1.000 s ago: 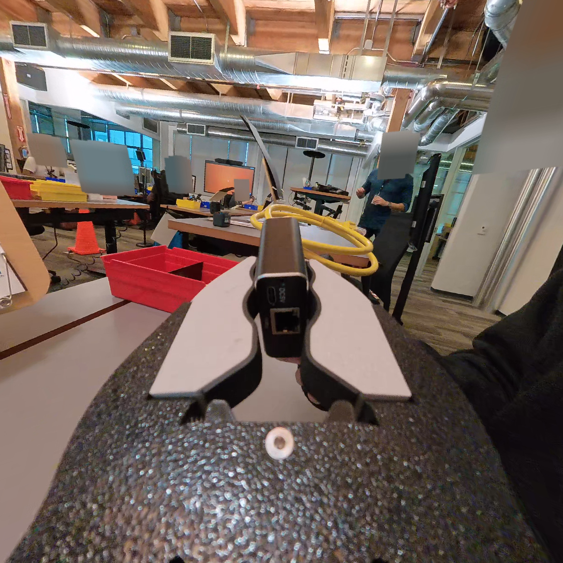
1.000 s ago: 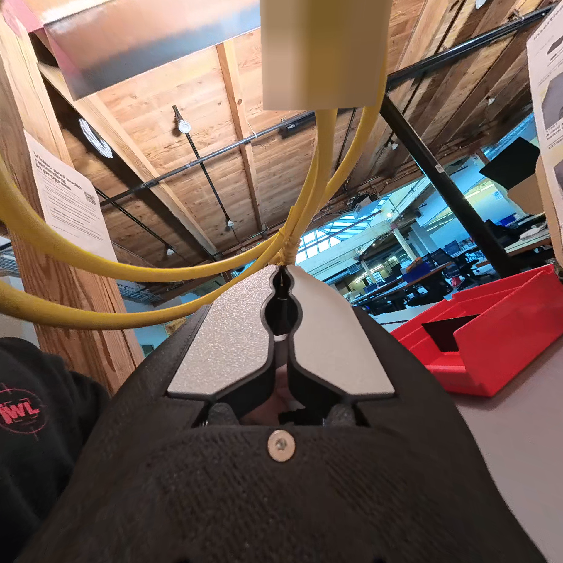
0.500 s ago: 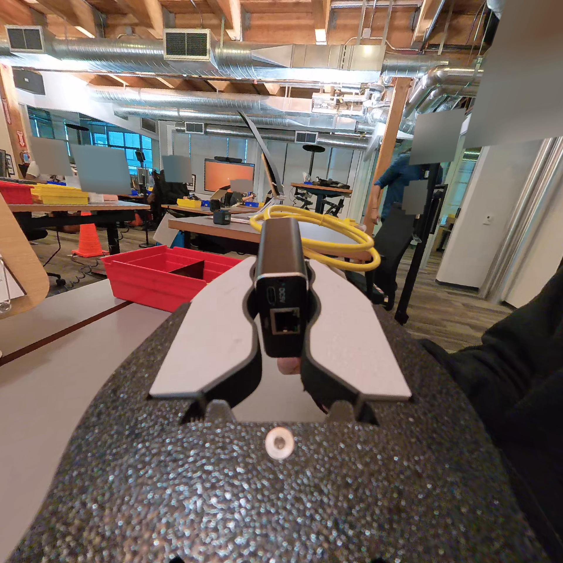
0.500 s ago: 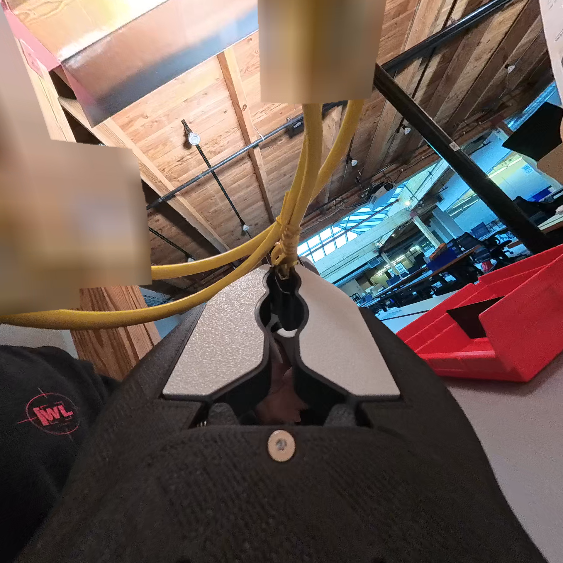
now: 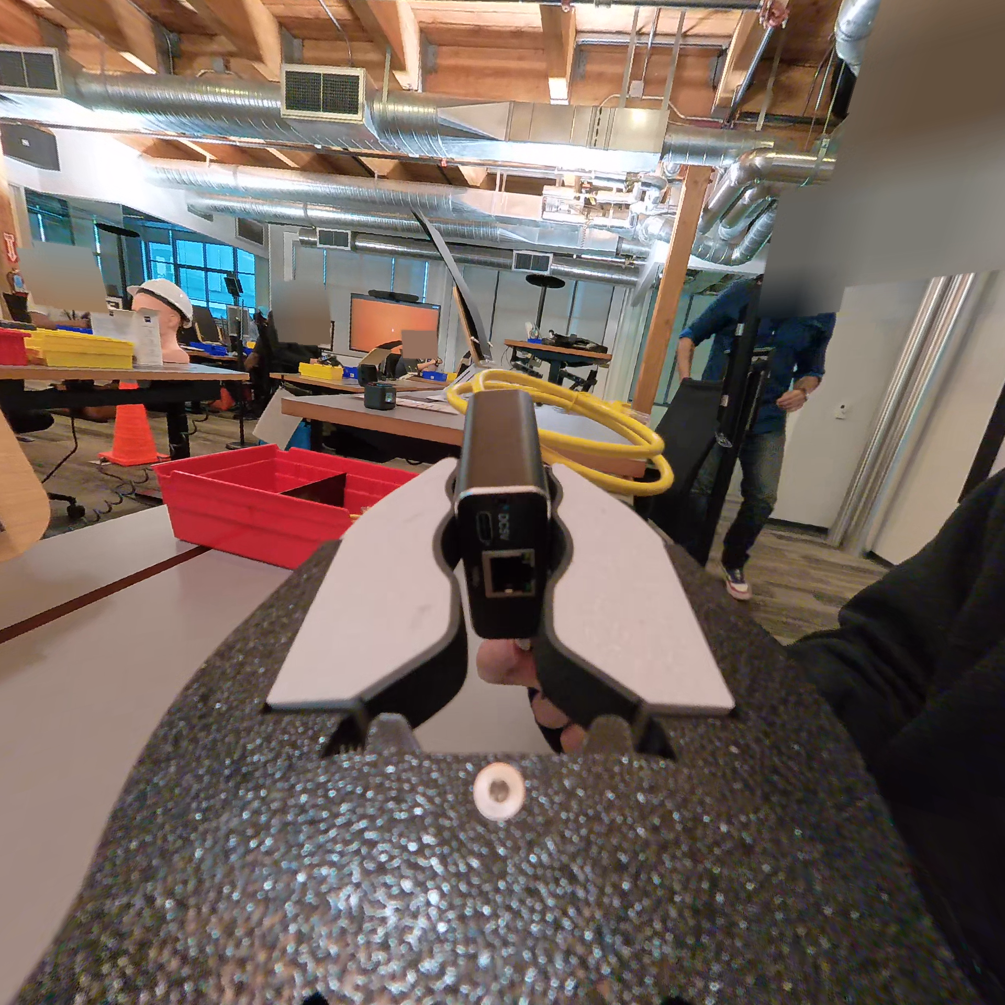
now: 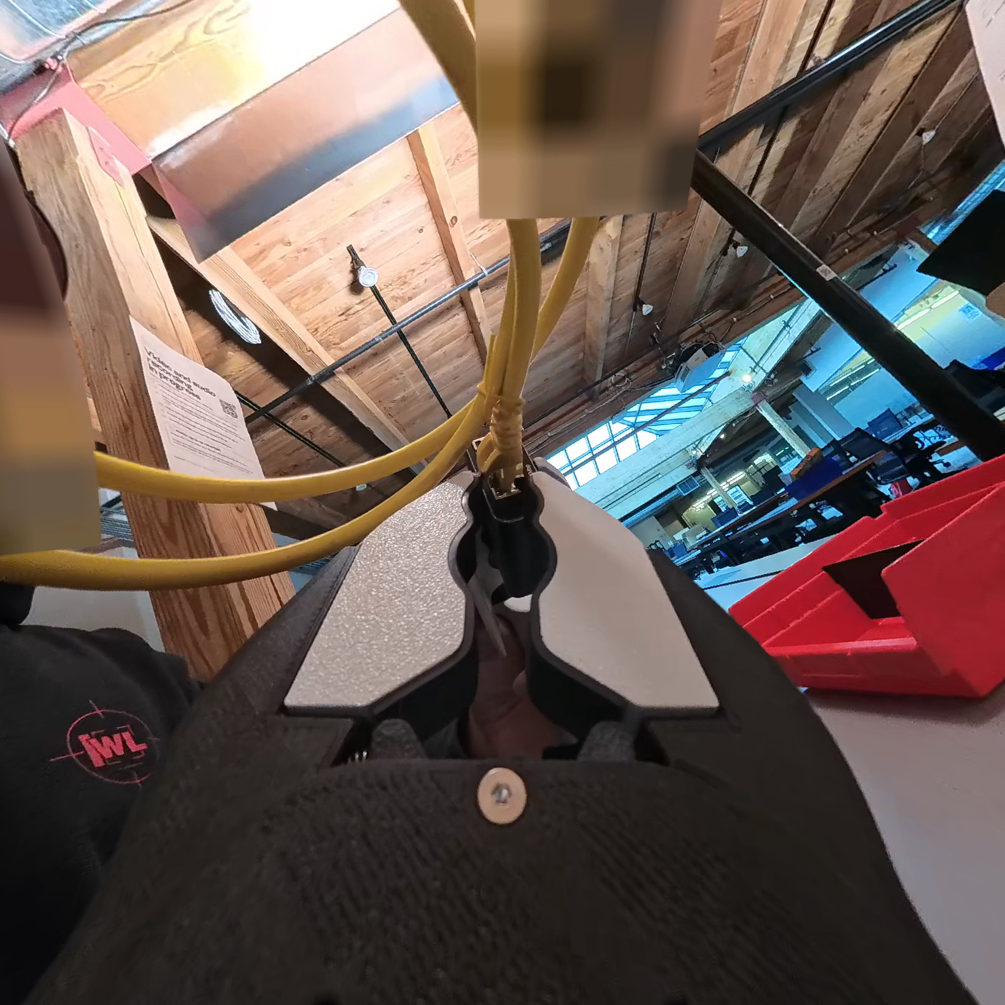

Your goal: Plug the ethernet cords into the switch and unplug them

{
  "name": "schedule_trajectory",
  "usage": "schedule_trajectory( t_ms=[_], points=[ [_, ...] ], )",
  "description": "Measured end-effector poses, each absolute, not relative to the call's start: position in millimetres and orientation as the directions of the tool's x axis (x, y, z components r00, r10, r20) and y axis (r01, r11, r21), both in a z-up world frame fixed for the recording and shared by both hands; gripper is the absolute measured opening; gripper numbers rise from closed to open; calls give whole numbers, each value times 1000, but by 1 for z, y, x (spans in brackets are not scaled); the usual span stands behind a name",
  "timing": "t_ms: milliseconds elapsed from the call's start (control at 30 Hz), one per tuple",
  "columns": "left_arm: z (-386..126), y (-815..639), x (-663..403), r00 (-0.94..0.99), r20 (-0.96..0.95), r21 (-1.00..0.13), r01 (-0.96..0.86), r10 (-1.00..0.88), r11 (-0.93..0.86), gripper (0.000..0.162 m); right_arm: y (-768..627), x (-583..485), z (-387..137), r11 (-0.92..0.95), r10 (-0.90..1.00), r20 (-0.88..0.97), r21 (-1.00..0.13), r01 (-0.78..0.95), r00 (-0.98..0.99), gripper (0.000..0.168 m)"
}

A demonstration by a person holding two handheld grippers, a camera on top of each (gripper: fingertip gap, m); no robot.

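Note:
My left gripper (image 5: 503,484) is shut on the black switch (image 5: 503,549), held level above the table. Its near end shows an empty ethernet port and a small slot. A yellow ethernet cord (image 5: 593,435) coils beyond its far end; where it joins is hidden. My right gripper (image 6: 506,481) points up at the ceiling. It is shut on the plug end of a yellow ethernet cord (image 6: 508,429), which meets a small black piece between the fingers (image 6: 391,576). The cord's loops (image 6: 283,554) swing left and up past a blurred patch.
A red bin (image 5: 255,506) stands on the grey table (image 5: 81,680) ahead left; it also shows in the right wrist view (image 6: 892,620). A person's dark sleeve (image 5: 924,652) is close on the right. A person (image 5: 772,391) walks in the aisle. A wooden post (image 6: 147,435) stands at the left. The tips of both grippers are at nearly the same place.
The right gripper's fingers stand wider apart and a black piece now shows between them under the plug. The cord loops shifted. The left gripper holds steady; the background person walked right.

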State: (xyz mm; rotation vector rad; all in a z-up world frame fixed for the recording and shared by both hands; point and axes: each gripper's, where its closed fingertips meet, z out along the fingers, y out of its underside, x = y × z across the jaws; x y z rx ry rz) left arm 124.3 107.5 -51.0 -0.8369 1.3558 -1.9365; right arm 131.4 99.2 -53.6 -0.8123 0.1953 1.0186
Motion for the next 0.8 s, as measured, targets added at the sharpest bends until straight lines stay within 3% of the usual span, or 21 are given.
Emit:
schedule_trajectory(
  t_ms=[333, 800],
  points=[
    [-40, 100, 119, -663, 201, -913, 139, -721, -383, 26, 92, 125, -40, 377, 673, -383, -559, -739, 633, 17],
    [-31, 93, 115, -622, 126, -931, 196, -773, -309, 26, 85, 122, -31, 456, 619, -333, -584, -671, 711, 16]
  ],
)
